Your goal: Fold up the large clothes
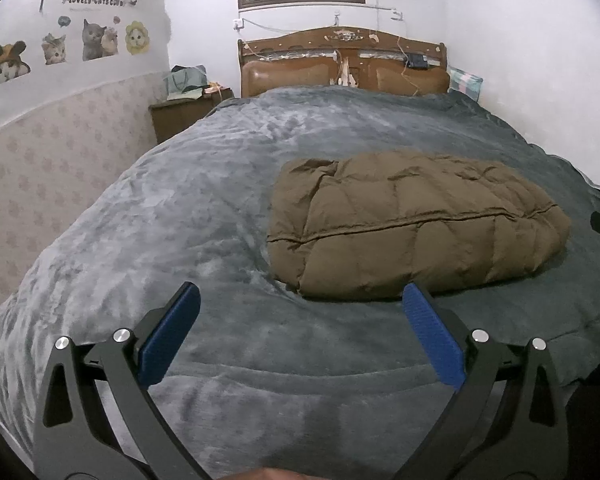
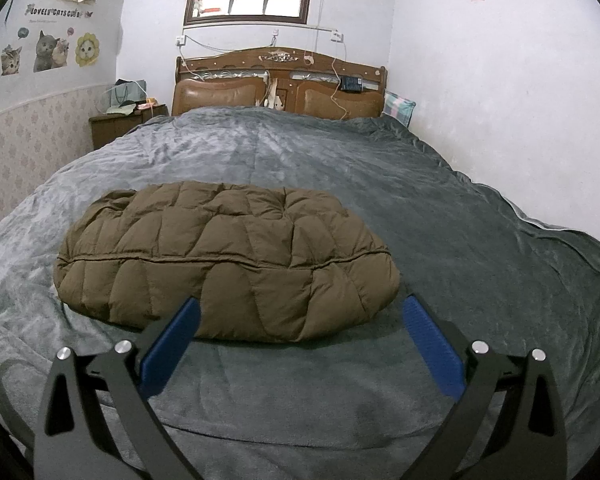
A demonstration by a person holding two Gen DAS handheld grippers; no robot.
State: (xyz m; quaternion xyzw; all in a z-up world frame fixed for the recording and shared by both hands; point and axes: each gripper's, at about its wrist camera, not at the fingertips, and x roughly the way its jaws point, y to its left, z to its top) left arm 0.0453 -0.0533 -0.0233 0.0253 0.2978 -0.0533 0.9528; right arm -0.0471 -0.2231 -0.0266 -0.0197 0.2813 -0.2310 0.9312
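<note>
Folded brown puffer jacket [image 2: 228, 260] lies on the grey blanket [image 1: 180, 220]; both claws, left [image 1: 300, 300] and right [image 2: 300, 312], released, seemingly hovering.

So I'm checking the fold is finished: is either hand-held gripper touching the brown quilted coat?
Apart. In each wrist view the open left hand-held gripper and right hand-held gripper sit short of the brown quilted coat, grey blanket showing between.

Olive-brown quilted coat [image 2: 228, 256]; grey blanket [image 2: 380, 184]; blue-padded black tools; floral-print lower wall [image 1: 60, 168].
</note>
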